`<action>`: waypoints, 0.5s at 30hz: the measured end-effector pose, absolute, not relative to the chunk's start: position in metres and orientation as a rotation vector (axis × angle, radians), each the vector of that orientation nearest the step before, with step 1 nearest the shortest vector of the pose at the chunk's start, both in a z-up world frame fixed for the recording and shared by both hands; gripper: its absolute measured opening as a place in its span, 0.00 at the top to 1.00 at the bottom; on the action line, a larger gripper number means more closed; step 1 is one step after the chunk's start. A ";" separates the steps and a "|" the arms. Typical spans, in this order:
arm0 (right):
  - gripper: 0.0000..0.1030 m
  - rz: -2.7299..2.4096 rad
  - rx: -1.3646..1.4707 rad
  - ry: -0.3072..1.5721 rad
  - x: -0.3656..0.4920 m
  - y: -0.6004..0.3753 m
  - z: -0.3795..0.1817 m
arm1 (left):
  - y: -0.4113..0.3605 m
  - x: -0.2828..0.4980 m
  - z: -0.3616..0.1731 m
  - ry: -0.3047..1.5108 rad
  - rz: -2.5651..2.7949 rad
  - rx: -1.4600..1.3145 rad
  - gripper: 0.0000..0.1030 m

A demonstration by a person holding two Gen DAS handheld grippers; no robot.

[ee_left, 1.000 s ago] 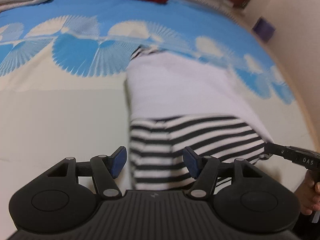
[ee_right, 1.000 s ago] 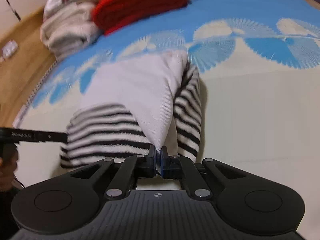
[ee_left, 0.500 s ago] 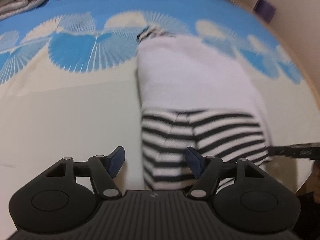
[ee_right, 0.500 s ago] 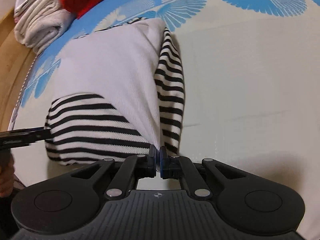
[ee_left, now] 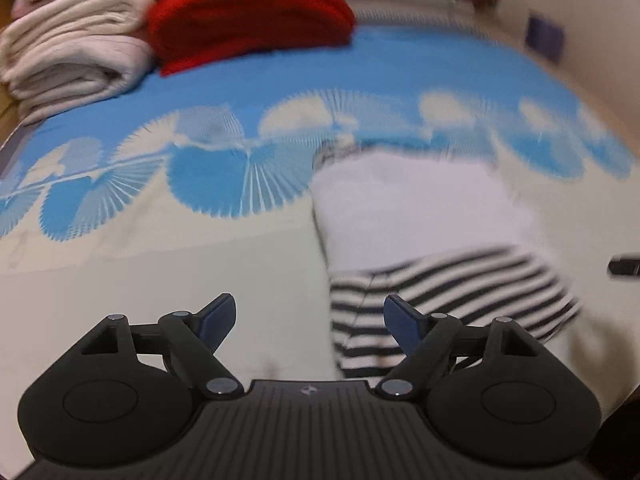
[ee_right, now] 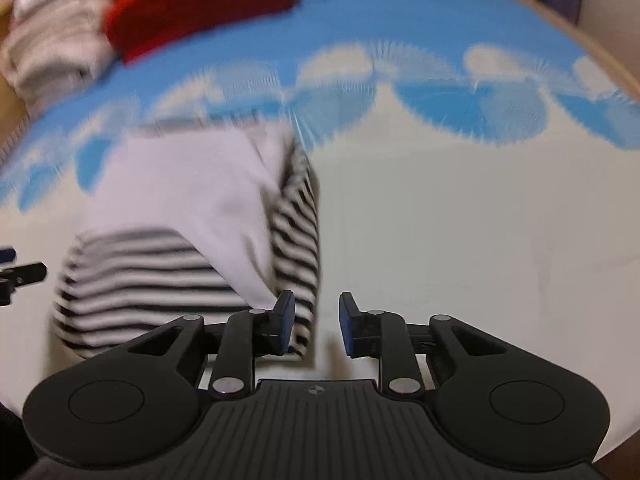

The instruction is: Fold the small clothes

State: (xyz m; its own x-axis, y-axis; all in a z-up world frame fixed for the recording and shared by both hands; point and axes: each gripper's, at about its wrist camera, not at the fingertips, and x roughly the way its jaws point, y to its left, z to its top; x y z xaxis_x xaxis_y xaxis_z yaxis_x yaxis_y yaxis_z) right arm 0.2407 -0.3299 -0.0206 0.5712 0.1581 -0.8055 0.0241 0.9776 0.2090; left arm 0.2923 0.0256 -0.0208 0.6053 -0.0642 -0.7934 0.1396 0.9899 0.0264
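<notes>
A small white garment with black-and-white striped sleeves [ee_left: 420, 216] lies folded on the patterned bedspread [ee_left: 120, 280]. My left gripper [ee_left: 309, 316] hovers over its near left corner. Its jaws are opening wide; the striped edge shows in the gap below them, and the pads touch nothing. In the right wrist view the same garment [ee_right: 192, 192] lies at centre left. My right gripper [ee_right: 316, 320] is at its near right corner, jaws opening. The striped sleeve edge lies beside the left pad, not pressed. Each gripper's tip shows at the edge of the other's view.
At the far left of the bedspread sits a pile of folded cream cloth [ee_left: 68, 52] with a folded red knit [ee_left: 248, 16] next to it. A wall with a purple object [ee_left: 546, 38] runs along the right side. Bare bedspread [ee_right: 480, 220] extends right of the garment.
My right gripper went from shut on the white corner of the garment to open, letting it go. The left jaws widened. Both grippers rose and tilted up, bringing the far piles into view.
</notes>
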 end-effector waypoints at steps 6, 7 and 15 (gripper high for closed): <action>0.49 0.129 0.176 0.775 0.187 -0.309 0.031 | 0.020 0.243 0.026 0.799 -0.038 -0.003 0.02; 0.46 0.132 0.177 0.759 0.179 -0.306 0.035 | 0.017 0.237 0.030 0.800 -0.032 -0.004 0.02; 0.22 0.097 0.134 0.639 0.137 -0.280 0.044 | -0.004 0.183 0.041 0.770 -0.027 0.002 0.01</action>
State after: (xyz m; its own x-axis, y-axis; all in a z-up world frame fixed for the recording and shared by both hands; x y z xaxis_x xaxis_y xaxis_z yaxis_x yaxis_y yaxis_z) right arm 0.1370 -0.2799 0.0439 0.7984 0.1310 -0.5877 -0.0486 0.9869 0.1539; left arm 0.1831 -0.0042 0.0406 0.7174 -0.0238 -0.6962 0.0255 0.9996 -0.0079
